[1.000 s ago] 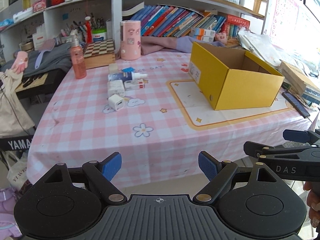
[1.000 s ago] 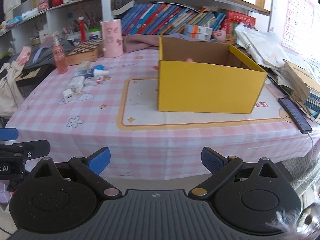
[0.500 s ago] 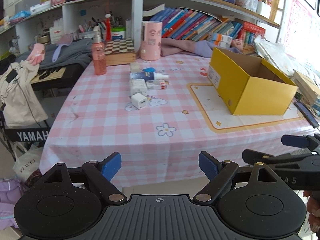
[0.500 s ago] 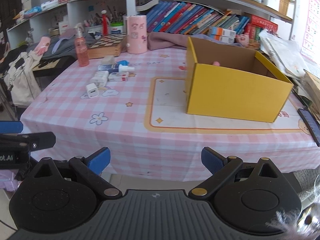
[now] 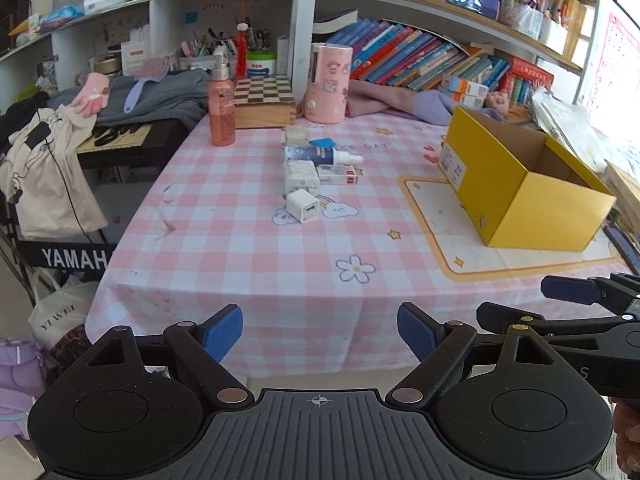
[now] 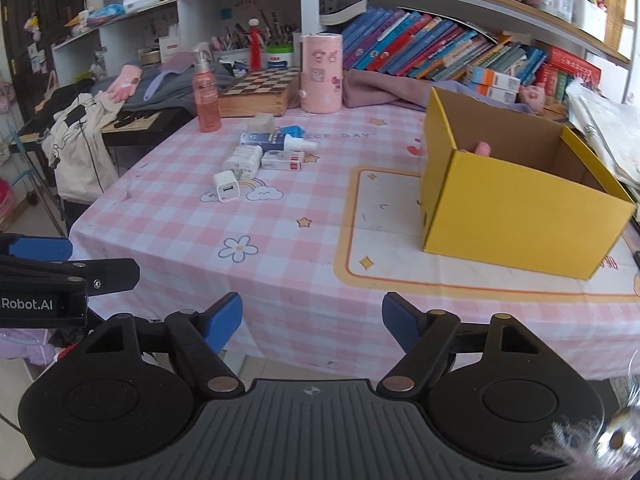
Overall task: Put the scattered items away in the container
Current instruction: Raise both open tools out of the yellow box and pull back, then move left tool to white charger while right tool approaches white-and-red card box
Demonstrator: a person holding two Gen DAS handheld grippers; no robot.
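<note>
A yellow cardboard box [image 5: 520, 188] [image 6: 516, 220] stands open on the right of the pink checked table [image 5: 248, 256]. Scattered left of it lie a white charger cube [image 5: 303, 207] [image 6: 226, 192], a white adapter [image 5: 301, 176], a small red-and-white carton [image 5: 340, 175] and a white spray bottle [image 5: 320, 155] [image 6: 276, 141]. My left gripper [image 5: 320, 332] hangs open before the table's near edge, nothing between its fingers. My right gripper [image 6: 312, 322] is beside it, also short of the table; its jaws are closing on nothing.
A pink pump bottle [image 5: 221, 108], a chessboard box [image 5: 262, 100] and a pink cylinder [image 5: 328, 82] stand at the table's back. Bookshelves [image 5: 420, 56] rise behind. A keyboard with clothes [image 5: 80, 128] sits left. A phone [image 5: 624, 240] lies right of the box.
Both views have swung so the scattered items and the box sit further right in frame. The right gripper's blue pads now stand closer together than before.
</note>
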